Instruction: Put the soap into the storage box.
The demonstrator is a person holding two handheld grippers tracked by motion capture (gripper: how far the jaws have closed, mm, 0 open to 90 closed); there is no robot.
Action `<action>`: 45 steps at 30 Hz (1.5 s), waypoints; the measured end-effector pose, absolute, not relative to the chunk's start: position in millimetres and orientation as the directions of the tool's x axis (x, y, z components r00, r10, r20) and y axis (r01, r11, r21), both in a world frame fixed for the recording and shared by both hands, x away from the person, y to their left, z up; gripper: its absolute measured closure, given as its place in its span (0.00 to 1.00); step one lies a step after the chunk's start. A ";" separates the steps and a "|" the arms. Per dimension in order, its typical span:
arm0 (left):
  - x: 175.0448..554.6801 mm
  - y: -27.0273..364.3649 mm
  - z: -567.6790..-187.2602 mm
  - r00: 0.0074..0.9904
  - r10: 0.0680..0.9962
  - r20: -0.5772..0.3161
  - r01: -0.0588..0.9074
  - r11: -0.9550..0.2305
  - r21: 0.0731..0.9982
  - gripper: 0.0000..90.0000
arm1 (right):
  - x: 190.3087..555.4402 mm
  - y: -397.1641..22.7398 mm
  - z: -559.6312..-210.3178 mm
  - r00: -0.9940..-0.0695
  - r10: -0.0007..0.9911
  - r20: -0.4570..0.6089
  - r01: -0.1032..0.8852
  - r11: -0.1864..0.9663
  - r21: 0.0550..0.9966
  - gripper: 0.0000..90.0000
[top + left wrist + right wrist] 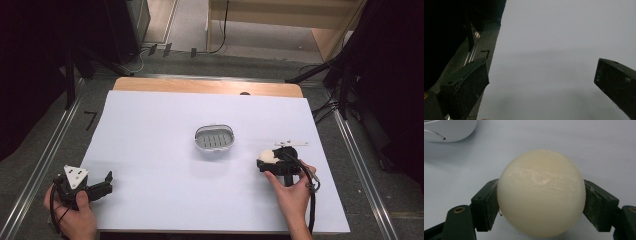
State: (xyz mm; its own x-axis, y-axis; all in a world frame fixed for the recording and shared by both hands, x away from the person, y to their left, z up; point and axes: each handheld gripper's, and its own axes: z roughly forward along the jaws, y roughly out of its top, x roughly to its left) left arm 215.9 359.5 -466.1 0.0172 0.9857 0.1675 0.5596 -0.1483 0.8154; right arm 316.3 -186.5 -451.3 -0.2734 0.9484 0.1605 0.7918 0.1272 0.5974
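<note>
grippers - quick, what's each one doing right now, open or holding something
Left gripper: open, nothing between its jaws.
Right gripper: shut on the cream soap bar.

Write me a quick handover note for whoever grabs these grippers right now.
Right gripper: shut on the cream soap bar, fingers pressing both sides, near the table's right side.
Left gripper: open, holding nothing, low at the sheet's near left corner.
Soap dish: mid-table, nothing in it.
Done: soap gripped.
Left, probably: carry the soap to the dish, set it in, release.
</note>
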 end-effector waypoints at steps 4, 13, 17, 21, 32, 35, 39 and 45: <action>216.2 359.1 -466.1 0.018 0.985 0.174 0.564 -0.154 0.811 0.00 | 318.5 -183.4 -449.0 -0.279 0.947 0.161 0.788 0.129 0.603 0.26; 216.3 358.9 -466.1 0.017 0.984 0.176 0.565 -0.155 0.810 0.00 | 325.0 -174.6 -438.5 -0.301 0.941 0.151 0.771 0.147 0.619 0.27; 216.5 358.8 -466.2 0.017 0.984 0.176 0.566 -0.154 0.810 0.00 | 327.4 -170.3 -434.4 -0.309 0.939 0.149 0.766 0.153 0.624 0.27; 216.7 358.5 -466.2 0.018 0.984 0.179 0.569 -0.157 0.808 0.00 | 329.8 -166.1 -432.0 -0.314 0.937 0.155 0.765 0.153 0.625 0.26; 217.2 357.9 -466.5 0.020 0.982 0.186 0.570 -0.164 0.805 0.00 | 335.8 -154.7 -427.7 -0.341 0.927 0.158 0.759 0.172 0.628 0.26; 217.2 357.5 -466.6 0.020 0.982 0.188 0.572 -0.166 0.804 0.00 | 339.9 -152.4 -427.6 -0.347 0.923 0.167 0.766 0.176 0.618 0.26; 217.2 357.8 -466.5 0.021 0.982 0.190 0.573 -0.167 0.802 0.00 | 343.4 -147.8 -425.1 -0.355 0.920 0.168 0.767 0.183 0.615 0.26; 217.2 357.9 -466.5 0.022 0.982 0.188 0.572 -0.167 0.803 0.00 | 347.6 -138.2 -419.2 -0.375 0.914 0.156 0.757 0.204 0.621 0.27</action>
